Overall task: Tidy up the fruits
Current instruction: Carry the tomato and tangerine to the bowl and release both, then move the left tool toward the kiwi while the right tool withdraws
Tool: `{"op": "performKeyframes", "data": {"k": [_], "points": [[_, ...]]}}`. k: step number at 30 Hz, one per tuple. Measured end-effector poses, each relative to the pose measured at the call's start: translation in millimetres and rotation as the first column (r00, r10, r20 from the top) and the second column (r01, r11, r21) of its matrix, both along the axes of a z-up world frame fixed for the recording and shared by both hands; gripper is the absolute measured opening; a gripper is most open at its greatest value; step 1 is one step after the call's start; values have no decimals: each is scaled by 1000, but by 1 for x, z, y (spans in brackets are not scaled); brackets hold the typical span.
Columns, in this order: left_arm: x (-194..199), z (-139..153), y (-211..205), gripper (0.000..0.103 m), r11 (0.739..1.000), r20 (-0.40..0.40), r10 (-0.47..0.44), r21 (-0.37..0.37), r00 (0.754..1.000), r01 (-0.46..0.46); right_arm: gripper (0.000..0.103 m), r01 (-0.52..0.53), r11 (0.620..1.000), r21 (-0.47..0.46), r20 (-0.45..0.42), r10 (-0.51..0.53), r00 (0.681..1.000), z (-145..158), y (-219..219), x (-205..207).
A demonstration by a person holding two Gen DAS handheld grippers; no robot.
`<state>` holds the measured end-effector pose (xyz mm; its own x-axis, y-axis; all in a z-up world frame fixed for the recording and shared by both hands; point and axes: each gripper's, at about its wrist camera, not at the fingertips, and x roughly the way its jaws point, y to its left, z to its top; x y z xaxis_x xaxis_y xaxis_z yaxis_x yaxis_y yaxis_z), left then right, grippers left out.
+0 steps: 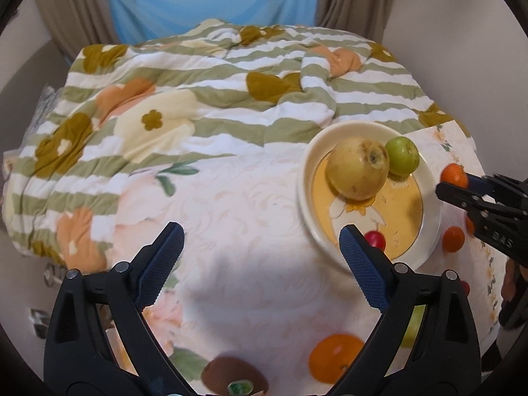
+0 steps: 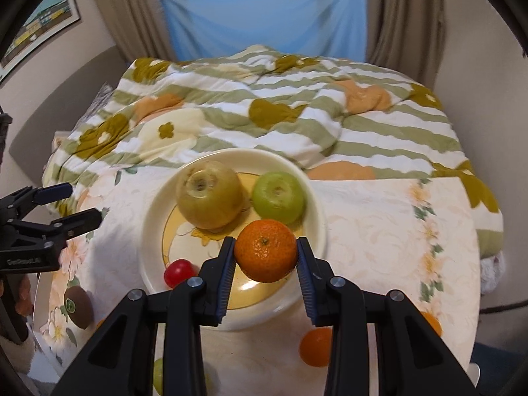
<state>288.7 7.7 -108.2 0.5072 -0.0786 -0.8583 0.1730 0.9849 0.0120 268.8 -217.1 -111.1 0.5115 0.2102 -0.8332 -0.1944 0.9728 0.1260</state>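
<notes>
Gripping a mandarin (image 2: pixel 266 250) over the plate (image 2: pixel 316 211), right claw (image 2: pixel 266 254). Left claw (image 1: pixel 260 247) gapes wide, holding nothing, beside the plate.

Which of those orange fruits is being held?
The mandarin over the plate, clamped in the right gripper; the other oranges lie loose on the cloth.

looks like a bedroom in someone's home: a bed with a rumpled striped floral quilt (image 2: pixel 264 105), beige curtains (image 2: pixel 406 10) either side of a blue cloth (image 2: pixel 264 16) hung over the window, a framed picture (image 2: pixel 43 16) on the wall, plus a flowery tablecloth (image 2: pixel 379 231) in front
</notes>
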Motion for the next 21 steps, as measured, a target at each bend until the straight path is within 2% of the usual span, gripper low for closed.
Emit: {"op": "performKeyframes", "data": {"k": [7, 13, 14, 15, 19, 21], "points": [[-13, 0, 25, 102, 999, -9, 52, -10, 999, -52, 34, -68, 998, -1, -3, 68, 998, -18, 19, 13], [-17, -9, 36, 102, 997, -24, 74, -23, 997, -75, 34, -68, 998, -3, -18, 68, 998, -32, 21, 20], [-18, -11, 36, 102, 997, -28, 76, -27, 997, -77, 38, -68, 998, -10, -11, 68, 998, -32, 21, 20], [-18, -12, 37, 102, 996, -31, 78, -33, 996, -79, 47, -70, 997, -13, -7, 70, 998, -32, 22, 20], [-20, -14, 39, 102, 995, -34, 83, -44, 996, -85, 65, -75, 997, -29, 21, 75, 997, -26, 23, 18], [-21, -13, 40, 102, 995, -32, 85, -44, 996, -87, 91, -66, 998, -20, 33, 67, 997, -22, 21, 17]]}}
